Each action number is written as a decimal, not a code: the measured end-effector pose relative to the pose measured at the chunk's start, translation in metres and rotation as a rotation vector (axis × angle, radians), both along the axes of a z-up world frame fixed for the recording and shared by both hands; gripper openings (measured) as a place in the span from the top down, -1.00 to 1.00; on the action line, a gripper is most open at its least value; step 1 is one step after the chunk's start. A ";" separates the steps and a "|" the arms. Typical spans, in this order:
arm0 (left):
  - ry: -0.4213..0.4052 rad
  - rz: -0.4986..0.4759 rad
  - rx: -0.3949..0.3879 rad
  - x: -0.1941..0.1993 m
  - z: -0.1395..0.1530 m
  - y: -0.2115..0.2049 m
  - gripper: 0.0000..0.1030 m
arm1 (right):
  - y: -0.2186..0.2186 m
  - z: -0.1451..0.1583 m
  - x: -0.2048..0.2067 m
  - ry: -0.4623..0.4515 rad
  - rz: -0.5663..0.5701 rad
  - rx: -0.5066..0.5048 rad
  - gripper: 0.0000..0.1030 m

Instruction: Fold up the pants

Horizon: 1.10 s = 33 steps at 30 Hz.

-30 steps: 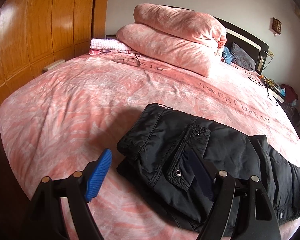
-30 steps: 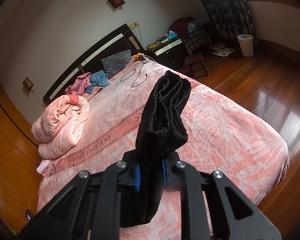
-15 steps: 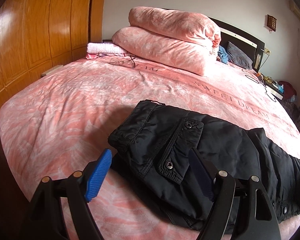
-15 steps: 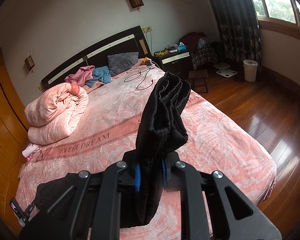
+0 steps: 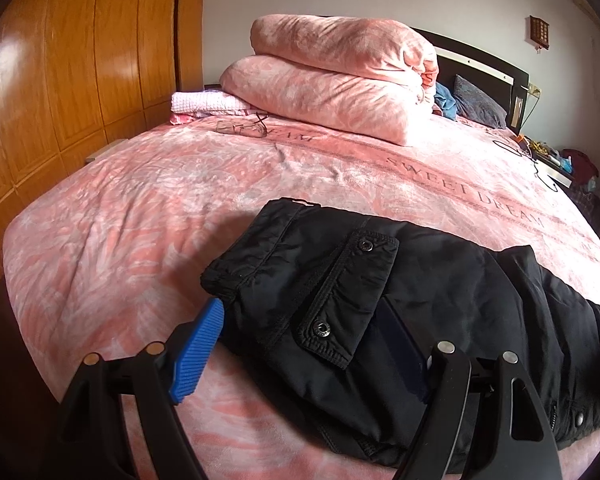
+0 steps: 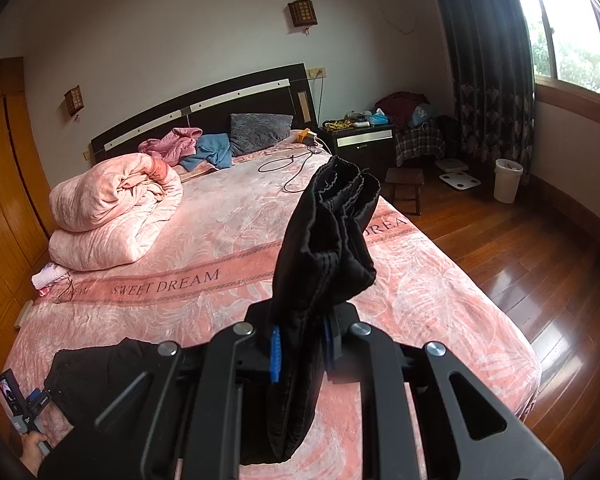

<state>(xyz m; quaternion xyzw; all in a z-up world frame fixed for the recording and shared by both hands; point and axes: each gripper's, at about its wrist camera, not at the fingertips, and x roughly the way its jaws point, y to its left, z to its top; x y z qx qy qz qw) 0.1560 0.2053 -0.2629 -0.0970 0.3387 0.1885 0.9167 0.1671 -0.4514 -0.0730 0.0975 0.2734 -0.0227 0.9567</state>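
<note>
Black padded pants (image 5: 380, 300) lie on the pink bed (image 5: 140, 220), waist end with a snap-button pocket flap toward me. My left gripper (image 5: 300, 352) is open, its blue pads straddling the waist end low over the bed. My right gripper (image 6: 300, 352) is shut on the bunched leg cuffs of the pants (image 6: 328, 240) and holds them up above the bed. The waist part (image 6: 108, 368) lies at lower left in the right wrist view, next to the left gripper (image 6: 24, 408).
A folded pink quilt (image 5: 340, 84) and pillows sit near the headboard (image 6: 200, 108). Eyeglasses (image 5: 244, 126) and a black cable (image 6: 288, 168) lie on the bed. A wooden wardrobe (image 5: 60, 80) stands to the left, a nightstand (image 6: 360, 140) and stool (image 6: 406, 188) to the right.
My left gripper has dropped lower and closer around the waist end. My right gripper has swung with the cuffs, so the whole bed and the waist part now show.
</note>
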 end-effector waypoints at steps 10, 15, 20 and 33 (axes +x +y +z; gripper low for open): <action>0.001 -0.012 0.014 0.001 -0.001 -0.009 -0.55 | 0.015 0.007 -0.001 -0.011 0.024 -0.056 0.72; -0.005 -0.009 -0.005 0.000 -0.001 -0.006 -0.59 | 0.024 0.010 0.000 -0.010 0.031 -0.075 0.72; -0.006 -0.025 0.002 0.000 0.000 -0.007 -0.60 | 0.034 0.014 0.001 -0.004 0.038 -0.092 0.72; -0.015 -0.037 -0.024 -0.001 -0.002 -0.004 -0.62 | 0.065 0.022 0.006 0.008 0.064 -0.160 0.72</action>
